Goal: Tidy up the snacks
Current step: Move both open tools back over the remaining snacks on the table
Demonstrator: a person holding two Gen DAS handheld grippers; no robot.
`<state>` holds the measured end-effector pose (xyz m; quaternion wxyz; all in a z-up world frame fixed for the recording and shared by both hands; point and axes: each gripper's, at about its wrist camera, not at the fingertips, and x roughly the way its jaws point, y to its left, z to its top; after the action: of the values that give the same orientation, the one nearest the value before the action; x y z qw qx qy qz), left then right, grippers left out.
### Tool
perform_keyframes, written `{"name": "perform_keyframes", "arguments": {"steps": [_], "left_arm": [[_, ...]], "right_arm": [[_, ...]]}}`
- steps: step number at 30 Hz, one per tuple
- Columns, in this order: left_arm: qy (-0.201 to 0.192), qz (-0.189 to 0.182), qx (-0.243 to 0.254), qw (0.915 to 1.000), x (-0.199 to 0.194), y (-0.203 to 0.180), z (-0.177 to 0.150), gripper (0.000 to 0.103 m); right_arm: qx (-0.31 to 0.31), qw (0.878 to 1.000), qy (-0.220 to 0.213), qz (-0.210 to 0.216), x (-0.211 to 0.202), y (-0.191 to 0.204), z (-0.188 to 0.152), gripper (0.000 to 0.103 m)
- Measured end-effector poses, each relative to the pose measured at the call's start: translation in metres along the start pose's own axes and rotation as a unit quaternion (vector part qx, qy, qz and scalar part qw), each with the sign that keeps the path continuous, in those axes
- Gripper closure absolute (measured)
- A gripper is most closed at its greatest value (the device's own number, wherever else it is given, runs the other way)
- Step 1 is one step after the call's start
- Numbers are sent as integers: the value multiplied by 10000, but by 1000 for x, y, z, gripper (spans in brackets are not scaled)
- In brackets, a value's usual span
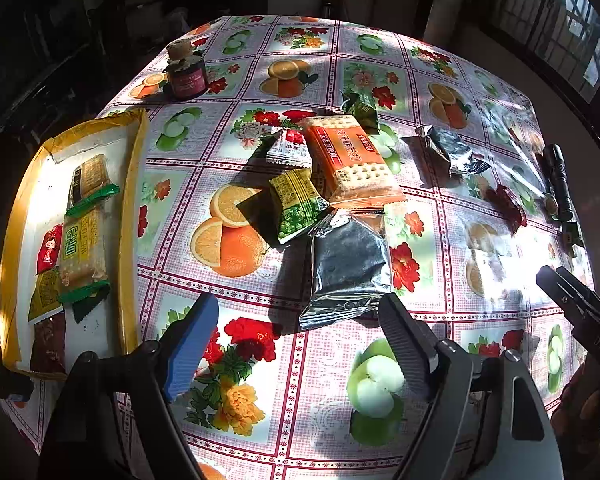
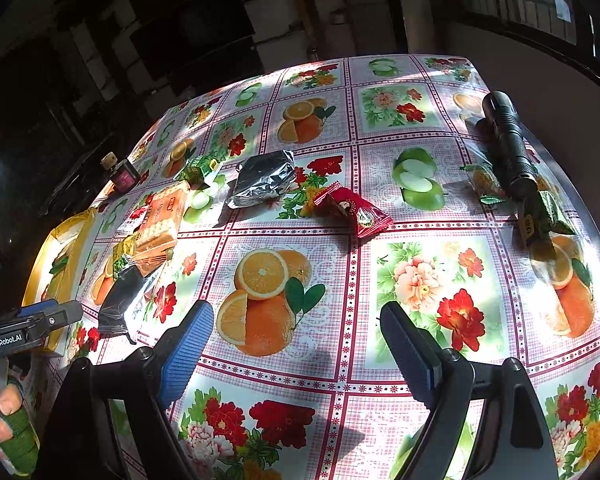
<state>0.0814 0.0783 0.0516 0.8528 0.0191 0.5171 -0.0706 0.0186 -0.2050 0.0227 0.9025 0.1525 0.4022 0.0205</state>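
My left gripper is open and empty just above the table, right in front of a silver-and-black foil packet. Behind that lie a green pea packet, an orange cracker pack, a small white-red sachet and a crumpled silver packet. A yellow tray at the left holds several snacks, among them a long biscuit pack. My right gripper is open and empty over the cloth. A red candy packet lies ahead of it, and a silver packet beyond.
A black flashlight lies near the table's right edge with a green sachet and an orange candy beside it. A dark jar with a cork stands at the far left. The fruit-print tablecloth covers the table.
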Motion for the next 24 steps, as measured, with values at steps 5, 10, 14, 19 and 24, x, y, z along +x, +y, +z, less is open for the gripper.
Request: {"name": "perform_keyframes", "arguments": {"steps": [5, 10, 14, 19, 24], "left_arm": [[16, -84, 6, 10000, 0, -1, 0, 20], [52, -170, 67, 9998, 2, -6, -2, 19], [121, -226, 163, 9995, 9, -17, -3, 18], [267, -268, 182, 9991, 22, -27, 0, 18], [433, -250, 156, 9986, 39, -36, 4, 18]], "right_arm": [[61, 10000, -36, -16, -1, -6, 1, 14], [100, 9999, -43, -1, 3, -10, 1, 14], [132, 9999, -18, 2, 8, -13, 2, 14], [133, 9999, -8, 8, 15, -15, 6, 14], [139, 9999, -11, -36, 27, -22, 17, 14]]}}
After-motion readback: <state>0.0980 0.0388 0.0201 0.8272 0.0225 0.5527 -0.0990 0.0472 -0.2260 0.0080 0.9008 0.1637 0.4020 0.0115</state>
